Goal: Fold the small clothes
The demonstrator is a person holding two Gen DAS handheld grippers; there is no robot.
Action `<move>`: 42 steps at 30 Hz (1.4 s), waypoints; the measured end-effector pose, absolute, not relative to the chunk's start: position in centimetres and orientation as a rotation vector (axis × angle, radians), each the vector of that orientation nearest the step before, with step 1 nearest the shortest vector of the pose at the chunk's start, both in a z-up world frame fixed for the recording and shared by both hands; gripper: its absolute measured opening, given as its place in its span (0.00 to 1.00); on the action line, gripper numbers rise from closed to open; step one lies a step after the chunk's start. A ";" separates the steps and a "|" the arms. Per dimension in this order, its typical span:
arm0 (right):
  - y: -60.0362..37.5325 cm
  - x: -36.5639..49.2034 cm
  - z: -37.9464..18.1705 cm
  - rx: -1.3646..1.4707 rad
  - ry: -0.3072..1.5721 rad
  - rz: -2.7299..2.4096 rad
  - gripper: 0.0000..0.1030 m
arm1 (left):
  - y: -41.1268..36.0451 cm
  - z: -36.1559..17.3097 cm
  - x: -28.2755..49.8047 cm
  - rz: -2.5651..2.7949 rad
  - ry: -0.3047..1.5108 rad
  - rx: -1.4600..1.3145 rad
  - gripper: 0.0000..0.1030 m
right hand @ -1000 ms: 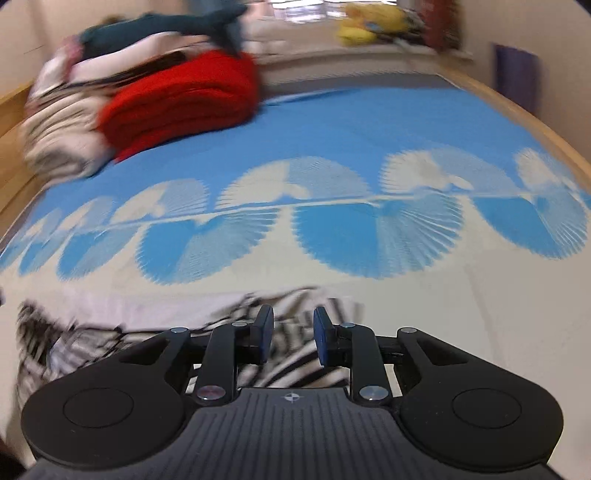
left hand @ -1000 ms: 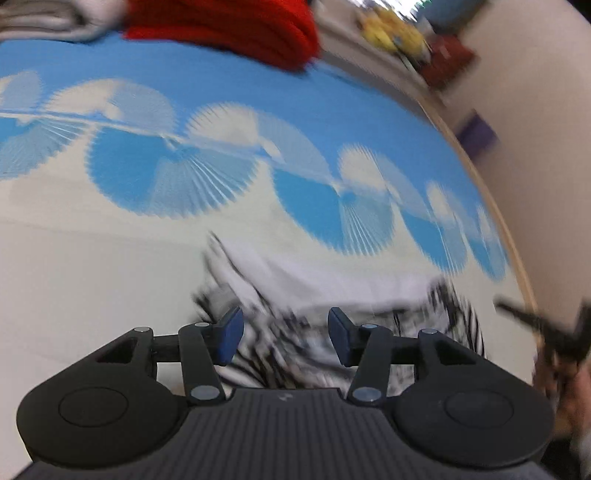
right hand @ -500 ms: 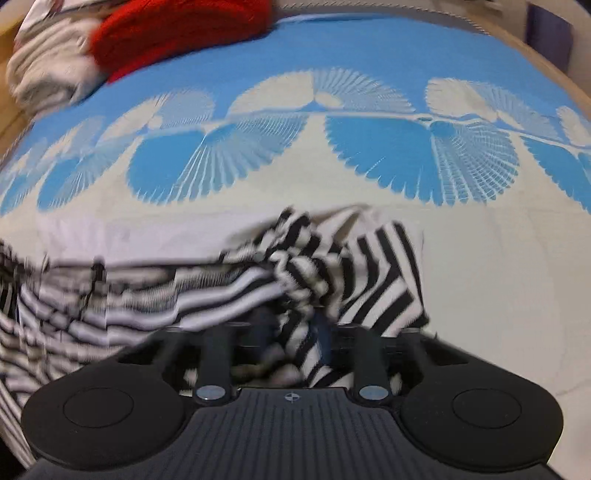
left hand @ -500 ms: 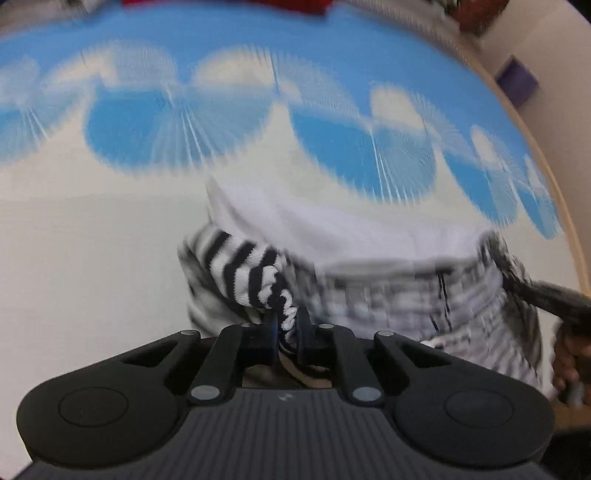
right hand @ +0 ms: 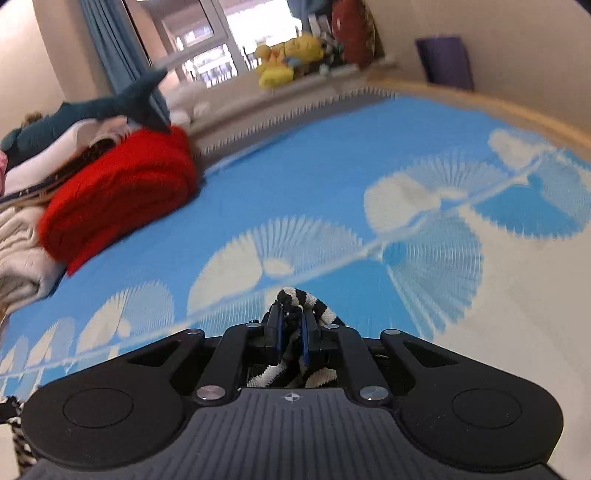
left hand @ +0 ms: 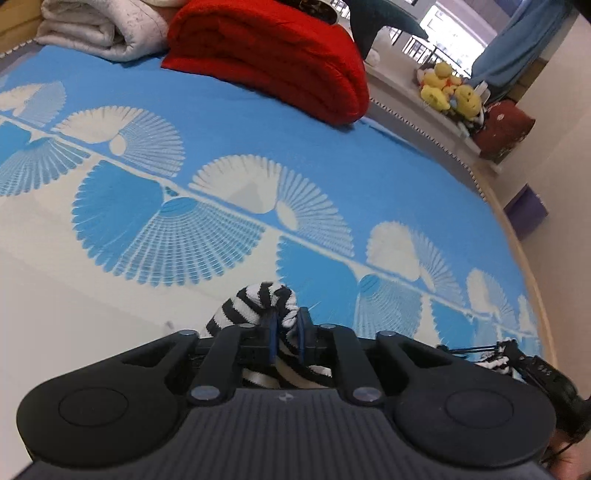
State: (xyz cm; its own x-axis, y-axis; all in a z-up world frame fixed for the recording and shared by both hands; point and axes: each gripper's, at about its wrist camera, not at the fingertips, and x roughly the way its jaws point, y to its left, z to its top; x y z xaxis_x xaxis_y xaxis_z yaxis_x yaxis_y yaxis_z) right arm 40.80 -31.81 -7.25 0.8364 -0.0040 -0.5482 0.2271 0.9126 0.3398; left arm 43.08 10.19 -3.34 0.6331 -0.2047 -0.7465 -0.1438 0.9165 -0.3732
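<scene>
A black-and-white striped garment [left hand: 255, 304] is pinched in my left gripper [left hand: 287, 334], which is shut on a bunched end of it above the blue and cream bedspread [left hand: 184, 221]. My right gripper [right hand: 291, 328] is shut on another bunched part of the same striped garment [right hand: 301, 301]. Most of the garment hangs below both grippers, hidden by their bodies. The right gripper also shows at the right edge of the left wrist view [left hand: 517, 354], with a bit of striped cloth in it.
A folded red blanket [left hand: 273, 55] and a folded white quilt [left hand: 99, 29] lie at the far side of the bed. A dark shark plush [right hand: 107, 107] rests on the pile. Yellow plush toys [left hand: 450, 96] sit on a ledge. The bed's wooden edge [left hand: 532, 277] runs along the right.
Both grippers closed on the striped garment, which lay spread on the bed, and lifted it; the bed surface now sits farther below and the views tilt up toward the room.
</scene>
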 end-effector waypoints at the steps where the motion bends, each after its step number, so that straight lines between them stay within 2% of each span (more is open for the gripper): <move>1: -31.9 41.0 -7.3 0.401 0.568 -0.132 0.10 | 10.2 -3.3 43.4 -0.039 0.884 -0.439 0.23; 2: -32.1 41.4 -7.7 0.397 0.581 -0.144 0.11 | 10.3 -3.1 43.5 -0.044 0.877 -0.449 0.30; 3: -32.3 41.9 -8.3 0.398 0.609 -0.157 0.18 | 10.6 -2.8 43.6 -0.044 0.865 -0.454 0.33; 6: -33.6 42.8 -9.3 0.429 0.675 -0.212 0.29 | 11.7 -2.0 43.3 -0.050 0.834 -0.449 0.34; 9: -35.1 41.9 -8.9 0.466 0.661 -0.202 0.30 | 12.7 -2.2 43.0 -0.076 0.868 -0.404 0.37; 12: -36.2 41.0 -8.8 0.452 0.673 -0.132 0.37 | 13.3 -3.7 42.7 -0.095 0.947 -0.332 0.44; 15: -36.6 40.5 -10.3 0.412 0.781 -0.027 0.44 | 13.2 -5.4 42.2 -0.107 0.982 -0.231 0.58; 20: -35.1 39.9 -12.6 0.193 0.908 0.051 0.49 | 12.1 -8.1 42.1 -0.114 1.005 -0.109 0.64; 23: -34.2 40.0 -13.2 0.160 0.916 0.055 0.49 | 11.1 -8.8 42.3 -0.073 0.964 -0.050 0.62; 24: -33.9 40.2 -13.3 0.154 0.914 0.050 0.47 | 11.0 -9.0 42.4 -0.058 0.949 -0.038 0.56; 25: -33.7 40.4 -13.4 0.145 0.912 0.041 0.31 | 10.9 -9.1 42.7 -0.048 0.945 -0.034 0.49; 27: -33.3 40.8 -13.0 0.141 0.895 0.035 0.09 | 11.0 -9.4 43.3 -0.057 0.952 -0.059 0.11; 28: -33.3 41.0 -12.6 0.141 0.870 0.023 0.05 | 11.2 -9.4 43.6 -0.076 0.957 -0.077 0.01; 29: -33.3 41.1 -12.0 0.146 0.827 0.005 0.05 | 11.3 -9.2 43.8 -0.087 0.954 -0.085 0.01; 33: -34.3 40.7 -8.7 0.258 0.613 -0.069 0.04 | 13.4 -6.0 43.4 0.071 0.751 -0.108 0.01; 35: -34.3 41.0 -8.4 0.263 0.585 -0.095 0.04 | 14.0 -6.3 43.7 0.080 0.769 -0.138 0.01; 37: -33.6 42.0 -10.0 0.211 0.681 -0.123 0.05 | 13.4 -8.1 44.7 0.087 0.888 -0.081 0.01; 39: -32.8 43.4 -13.0 0.155 0.878 -0.137 0.07 | 13.0 -10.5 45.5 0.093 1.080 -0.042 0.11; 41: -32.6 43.4 -14.4 0.117 0.931 -0.154 0.12 | 13.5 -10.9 45.3 0.084 1.154 -0.070 0.20; 42: -32.6 43.4 -13.9 0.107 0.921 -0.154 0.23 | 13.9 -10.0 45.0 0.075 1.137 -0.098 0.28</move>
State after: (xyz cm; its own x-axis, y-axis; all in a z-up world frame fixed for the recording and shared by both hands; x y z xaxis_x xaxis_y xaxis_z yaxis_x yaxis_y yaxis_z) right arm 43.36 -32.61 -13.93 0.5953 -0.0861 -0.7989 0.1778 0.9837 0.0264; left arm 45.01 13.87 -9.98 0.4184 0.0095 -0.9082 -0.1098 0.9931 -0.0402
